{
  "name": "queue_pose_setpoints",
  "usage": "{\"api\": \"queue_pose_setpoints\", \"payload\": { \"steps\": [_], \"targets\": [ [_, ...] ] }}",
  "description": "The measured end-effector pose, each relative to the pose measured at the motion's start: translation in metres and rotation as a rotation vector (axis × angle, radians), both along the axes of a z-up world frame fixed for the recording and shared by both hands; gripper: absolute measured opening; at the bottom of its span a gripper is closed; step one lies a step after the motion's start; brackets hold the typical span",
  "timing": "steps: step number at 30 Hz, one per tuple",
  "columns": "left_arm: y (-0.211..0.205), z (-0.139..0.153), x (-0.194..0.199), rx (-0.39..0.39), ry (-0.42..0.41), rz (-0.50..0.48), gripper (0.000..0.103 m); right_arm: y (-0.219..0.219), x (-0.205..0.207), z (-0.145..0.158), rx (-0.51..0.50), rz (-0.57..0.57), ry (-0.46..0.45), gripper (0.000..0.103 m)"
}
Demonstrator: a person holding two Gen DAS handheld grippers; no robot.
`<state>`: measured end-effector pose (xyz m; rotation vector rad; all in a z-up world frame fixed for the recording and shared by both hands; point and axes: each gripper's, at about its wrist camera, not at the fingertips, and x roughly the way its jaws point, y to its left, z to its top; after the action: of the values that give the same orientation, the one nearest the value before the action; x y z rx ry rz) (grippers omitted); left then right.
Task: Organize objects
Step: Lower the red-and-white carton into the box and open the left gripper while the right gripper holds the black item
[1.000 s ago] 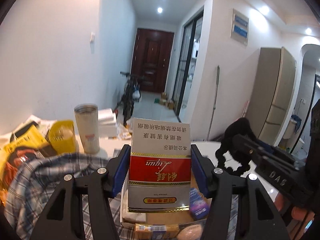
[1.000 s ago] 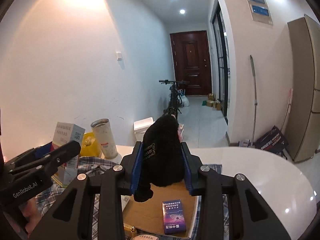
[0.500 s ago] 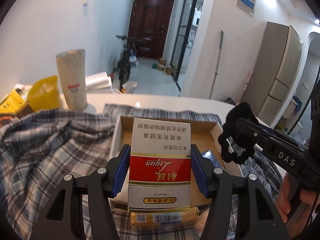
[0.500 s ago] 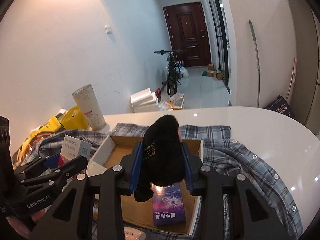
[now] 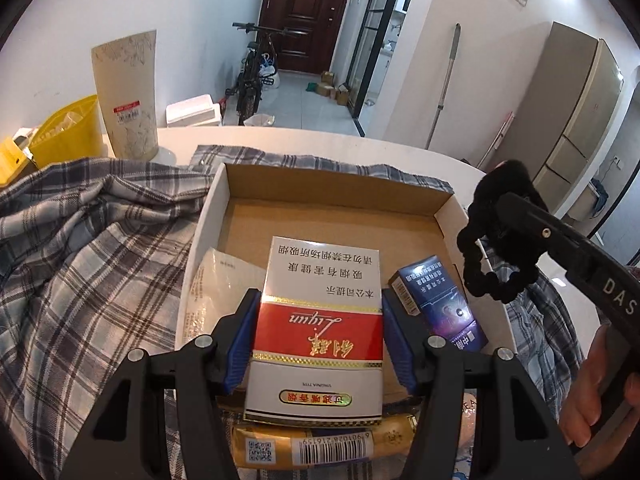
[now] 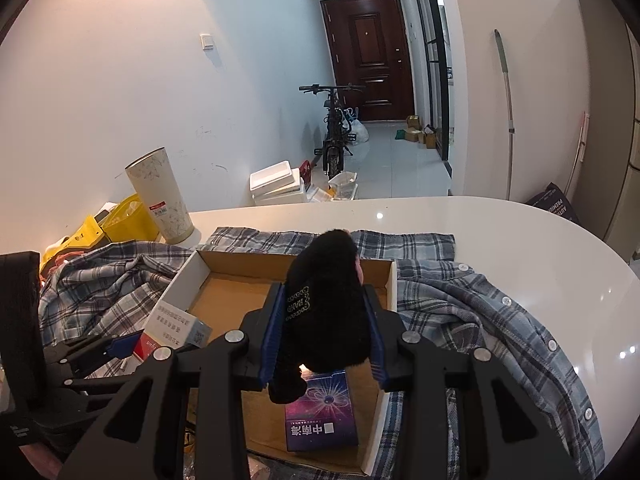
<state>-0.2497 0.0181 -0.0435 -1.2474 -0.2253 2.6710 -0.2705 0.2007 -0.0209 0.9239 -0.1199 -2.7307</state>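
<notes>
Left tongs: clamped on a red-and-white carton, blue pads pressed to its two sides, held upside down over the near end of the box.
Right tongs: squeezed tight on a black furry scrunchie, which bulges above the pads and hangs in a loop below them, over the box.
Box: shallow cardboard tray, open on top, white outside, brown inside, sitting on the shirt.
In the box: a blue pack lying flat near the right wall; a white sachet leaning against the left wall.
Near edge of the box: a gold wrapped bar with a barcode, just below the carton; whether it lies inside the box I cannot tell.
Shirt: grey-blue plaid, rumpled, spread under and around the box on the white table.
Tumbler: cream, upright, past the shirt at the table's far left.
Yellow bag: beside the tumbler, touching or nearly so.
Hand: at the right edge in the left view, gripping the right tongs' handle.
</notes>
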Motion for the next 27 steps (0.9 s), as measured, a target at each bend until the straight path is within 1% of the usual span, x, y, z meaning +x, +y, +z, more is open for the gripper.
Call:
{"api": "queue_pose_setpoints", "payload": {
  "steps": [5, 9, 12, 15, 16, 17, 18, 19, 20, 22, 23, 25, 27],
  "targets": [
    [-0.002, -0.002, -0.001, 0.023, -0.018, 0.003, 0.060, -0.002, 0.001, 0.000, 0.010, -0.003, 0.007, 0.036],
    [-0.006, 0.000, -0.001, 0.038, -0.007, 0.004, 0.060, -0.002, 0.000, -0.001, 0.013, -0.005, 0.001, 0.036],
    [-0.005, -0.002, -0.003, 0.027, -0.013, 0.008, 0.061, -0.002, -0.001, -0.001, 0.010, -0.008, 0.000, 0.036],
    [-0.009, 0.004, 0.000, 0.042, 0.001, 0.020, 0.061, 0.000, -0.001, 0.000, 0.000, -0.009, -0.001, 0.036],
    [-0.011, 0.008, 0.002, 0.050, 0.011, 0.026, 0.061, 0.000, 0.000, 0.000, -0.002, -0.009, 0.001, 0.036],
    [-0.015, 0.014, 0.005, 0.064, 0.032, 0.036, 0.065, 0.001, 0.000, 0.001, -0.004, -0.010, 0.003, 0.036],
    [-0.018, 0.020, 0.007, 0.073, 0.053, 0.048, 0.070, 0.001, 0.000, 0.001, -0.006, -0.010, 0.005, 0.036],
    [-0.022, 0.025, 0.011, 0.082, 0.083, 0.067, 0.082, 0.001, 0.001, 0.002, -0.008, -0.010, 0.008, 0.036],
    [-0.028, 0.032, 0.016, 0.087, 0.127, 0.096, 0.086, 0.001, 0.001, 0.003, -0.010, -0.009, 0.010, 0.036],
    [-0.034, 0.042, 0.023, 0.073, 0.197, 0.134, 0.086, 0.000, 0.001, 0.004, -0.018, 0.003, 0.004, 0.036],
    [-0.034, 0.045, 0.024, 0.067, 0.212, 0.139, 0.086, -0.001, 0.001, 0.004, -0.024, 0.014, -0.006, 0.036],
    [-0.035, 0.048, 0.025, 0.066, 0.226, 0.134, 0.086, -0.003, -0.001, 0.001, -0.032, 0.025, -0.034, 0.036],
    [-0.035, 0.048, 0.025, 0.072, 0.222, 0.132, 0.086, -0.005, -0.002, -0.003, -0.037, 0.025, -0.049, 0.036]
  ]
}}
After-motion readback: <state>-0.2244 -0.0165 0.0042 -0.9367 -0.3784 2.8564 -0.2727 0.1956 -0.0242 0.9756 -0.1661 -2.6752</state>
